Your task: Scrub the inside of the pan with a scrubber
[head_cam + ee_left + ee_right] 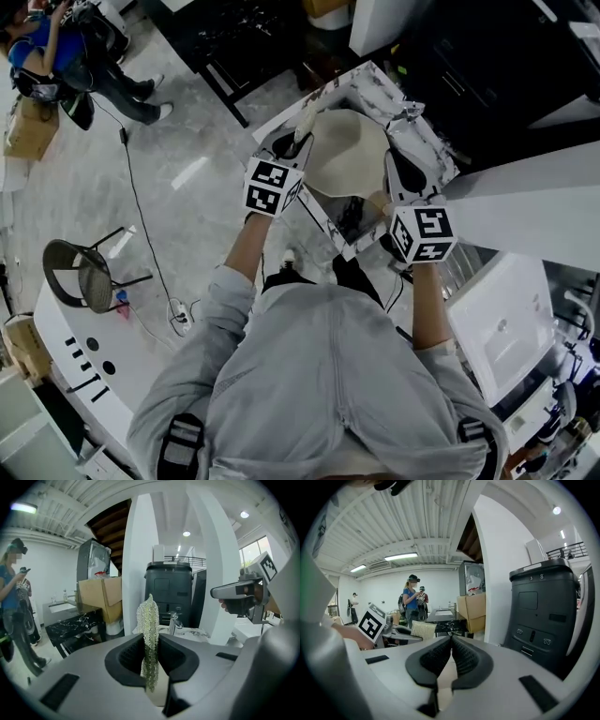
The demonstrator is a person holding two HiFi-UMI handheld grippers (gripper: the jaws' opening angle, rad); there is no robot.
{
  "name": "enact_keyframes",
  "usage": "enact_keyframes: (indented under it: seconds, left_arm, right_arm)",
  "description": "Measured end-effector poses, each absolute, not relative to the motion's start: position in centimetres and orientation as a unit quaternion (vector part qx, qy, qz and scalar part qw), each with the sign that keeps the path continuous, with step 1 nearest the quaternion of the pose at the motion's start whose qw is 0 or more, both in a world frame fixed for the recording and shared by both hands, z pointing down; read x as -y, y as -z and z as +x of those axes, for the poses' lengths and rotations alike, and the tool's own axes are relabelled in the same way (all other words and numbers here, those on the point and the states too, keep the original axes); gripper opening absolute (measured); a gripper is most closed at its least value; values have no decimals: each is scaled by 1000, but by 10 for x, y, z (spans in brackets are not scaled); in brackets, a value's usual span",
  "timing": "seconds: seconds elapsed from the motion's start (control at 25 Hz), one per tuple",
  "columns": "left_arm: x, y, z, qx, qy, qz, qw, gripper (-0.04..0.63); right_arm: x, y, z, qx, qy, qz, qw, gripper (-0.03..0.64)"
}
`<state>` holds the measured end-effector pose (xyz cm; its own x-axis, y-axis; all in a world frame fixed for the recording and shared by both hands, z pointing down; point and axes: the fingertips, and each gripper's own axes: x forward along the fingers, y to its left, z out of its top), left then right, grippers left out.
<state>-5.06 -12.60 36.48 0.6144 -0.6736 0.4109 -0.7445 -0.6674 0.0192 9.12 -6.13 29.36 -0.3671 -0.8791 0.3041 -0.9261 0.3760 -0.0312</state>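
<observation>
The pan (345,150), round and cream inside, lies on the marbled counter (427,141) ahead of me. My left gripper (292,141) hovers at its left rim, shut on a pale mesh scrubber (306,118). In the left gripper view the scrubber (149,630) stands upright, pinched between that gripper's (151,653) black pads. My right gripper (403,173) is by the pan's right rim, near a tan handle-like piece (374,202). Its (451,648) pads meet with nothing visible between them. Neither gripper view shows the pan. The right gripper view catches the scrubber (423,630).
A faucet (174,620) rises from the counter. A dark bin (173,588) and a cardboard box (101,597) stand behind it. A white appliance (506,328) sits at my right. On the floor at left are a black chair (80,272), a cable and a person in blue (56,47).
</observation>
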Motion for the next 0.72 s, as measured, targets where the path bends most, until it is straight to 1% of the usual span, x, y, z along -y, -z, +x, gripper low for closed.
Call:
enact_keyframes:
  seconds: [0.32,0.56,0.72]
  left_arm:
    - [170,-442,-27,433,-220,860,155,66]
    - [187,-477,-13,457,-245,837,174,66]
    - [197,-503,-2,459,-247,830,199,66]
  right_arm:
    - [88,-324,118,836,-103,524,125,35]
    - [97,-330,131,857,-107,489,124,35]
    - [102,-341,129,866,-108,471,131,35]
